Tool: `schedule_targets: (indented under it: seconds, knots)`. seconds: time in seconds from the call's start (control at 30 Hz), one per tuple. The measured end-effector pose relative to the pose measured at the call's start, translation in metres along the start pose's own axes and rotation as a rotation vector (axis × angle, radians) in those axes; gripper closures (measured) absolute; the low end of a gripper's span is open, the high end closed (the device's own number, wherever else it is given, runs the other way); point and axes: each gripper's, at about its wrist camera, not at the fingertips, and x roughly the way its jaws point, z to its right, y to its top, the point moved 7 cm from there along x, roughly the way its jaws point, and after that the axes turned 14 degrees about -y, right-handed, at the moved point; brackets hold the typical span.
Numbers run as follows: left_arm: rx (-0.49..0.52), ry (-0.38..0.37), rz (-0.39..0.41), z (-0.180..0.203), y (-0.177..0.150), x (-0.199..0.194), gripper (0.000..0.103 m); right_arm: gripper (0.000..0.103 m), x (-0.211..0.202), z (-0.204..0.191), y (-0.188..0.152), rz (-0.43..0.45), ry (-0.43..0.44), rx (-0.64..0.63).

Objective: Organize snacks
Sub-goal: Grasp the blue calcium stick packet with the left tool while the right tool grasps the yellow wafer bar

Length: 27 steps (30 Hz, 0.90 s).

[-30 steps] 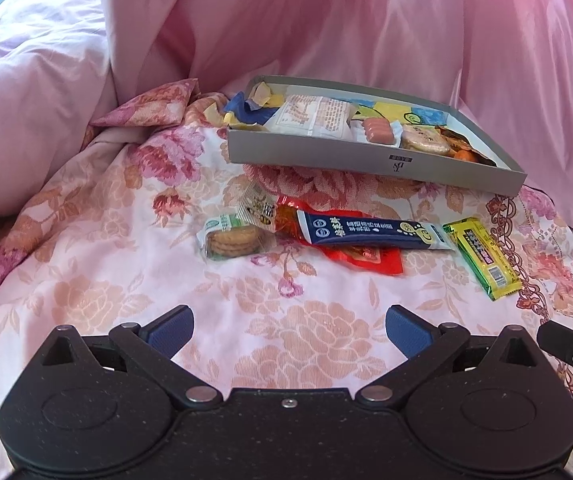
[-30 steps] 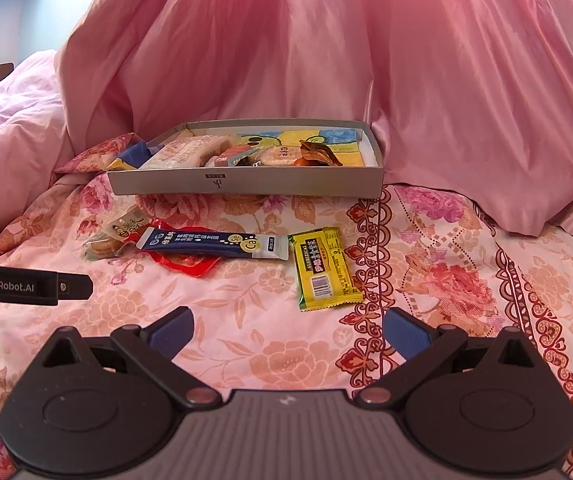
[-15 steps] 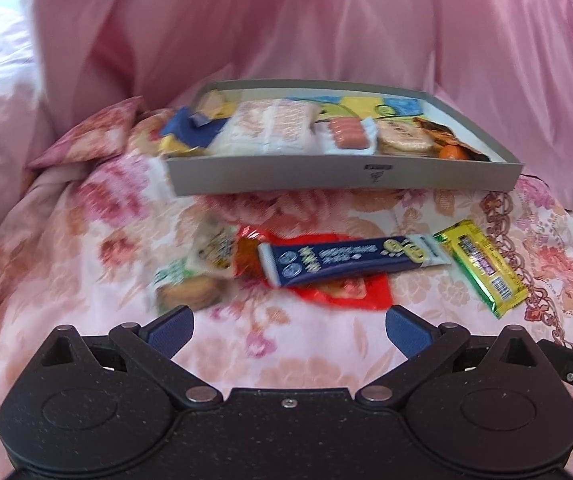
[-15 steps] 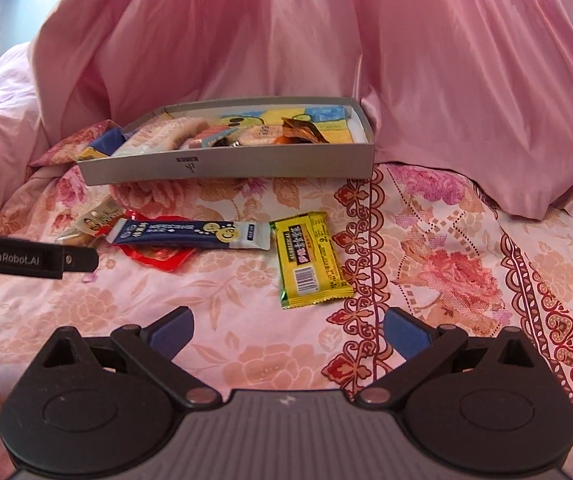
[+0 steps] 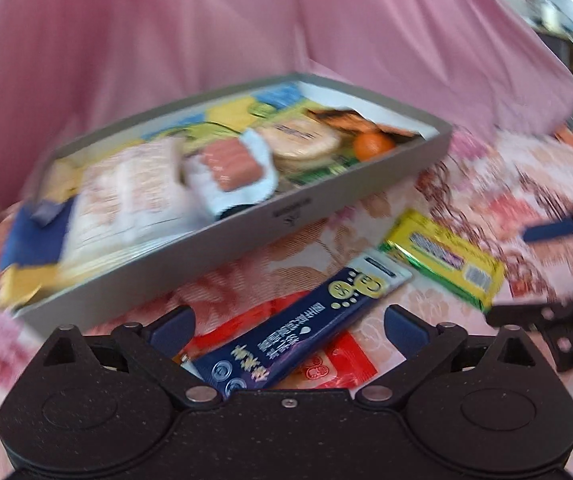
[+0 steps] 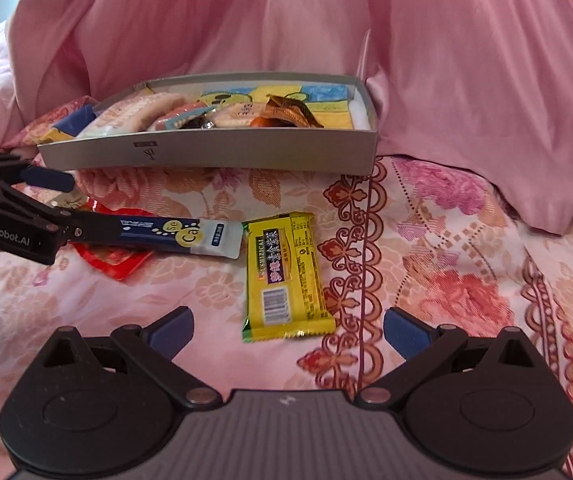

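A: Where does the left wrist view look from?

B: From behind its own fingers, pitched downward and rolled, close over the long dark-blue snack sachet point(image 5: 306, 332); the picture is motion-blurred.

A: And the right wrist view?

B: Likewise pitched downward but level and farther back, facing the shallow grey cardboard box point(image 6: 222, 152).

A: Shared area?

B: Box, sachet, yellow foil bar point(image 6: 284, 276), flowered pink bedspread point(image 6: 466, 280).

The left gripper point(image 5: 288, 326) now straddles the blue packet point(image 5: 298, 328), jaws just narrowing slightly, apparently not touching; the right gripper point(image 6: 288, 328) nears the yellow bar point(image 6: 286, 276).
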Motion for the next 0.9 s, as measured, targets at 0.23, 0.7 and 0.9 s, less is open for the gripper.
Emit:
schedule_targets:
  seconds: [0.23,0.7,0.9]
  knots:
    - [0.094,-0.105,-0.111,-0.004,0.0,0.021,0.014,0.001,0.025,-0.009,0.008,-0.013,0.036,-0.049]
    - [0.036,-0.175,-0.222,-0.012,0.001,0.029,0.05,0.021,0.038,-0.017,0.009,-0.023,0.074,-0.05]
    - [-0.001,-0.181,-0.249,0.005,-0.005,0.02,0.063,0.048,0.032,-0.021,0.006,-0.025,0.058,-0.067]
